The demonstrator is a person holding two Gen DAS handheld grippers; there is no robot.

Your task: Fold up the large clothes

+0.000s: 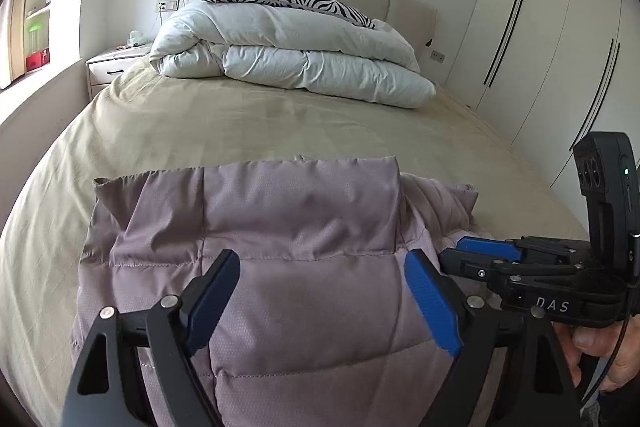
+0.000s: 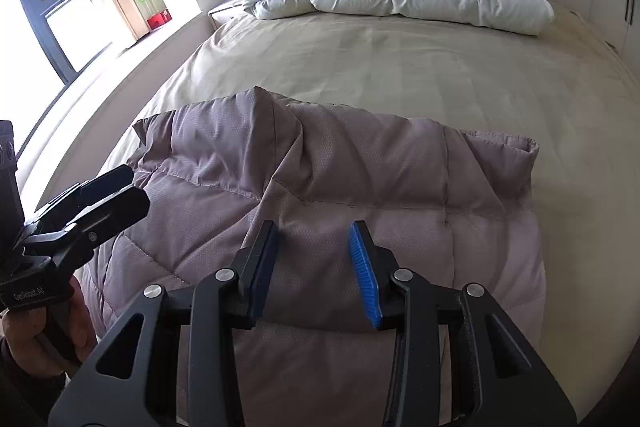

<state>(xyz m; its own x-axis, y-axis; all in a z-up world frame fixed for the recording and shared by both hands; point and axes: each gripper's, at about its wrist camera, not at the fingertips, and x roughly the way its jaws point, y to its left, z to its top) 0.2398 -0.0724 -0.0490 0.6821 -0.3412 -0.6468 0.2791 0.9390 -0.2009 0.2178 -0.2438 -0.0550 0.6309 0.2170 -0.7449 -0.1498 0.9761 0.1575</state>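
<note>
Mauve quilted puffer jacket (image 1: 256,227) lies already folded compact ahead of our jaws; left gripper (image 1: 320,291) and right gripper (image 2: 316,267) both gape empty, so little remains.

"DAS" is read in pale letters on the black body of the right tongs (image 1: 486,257), seen from the left wrist cam; letters before it are hidden. "GenRobot.AI" is read, small & tilted, on the black body of the left tongs (image 2: 114,193) in the right wrist cam. No other text, nos. or signs can be made out.
</note>
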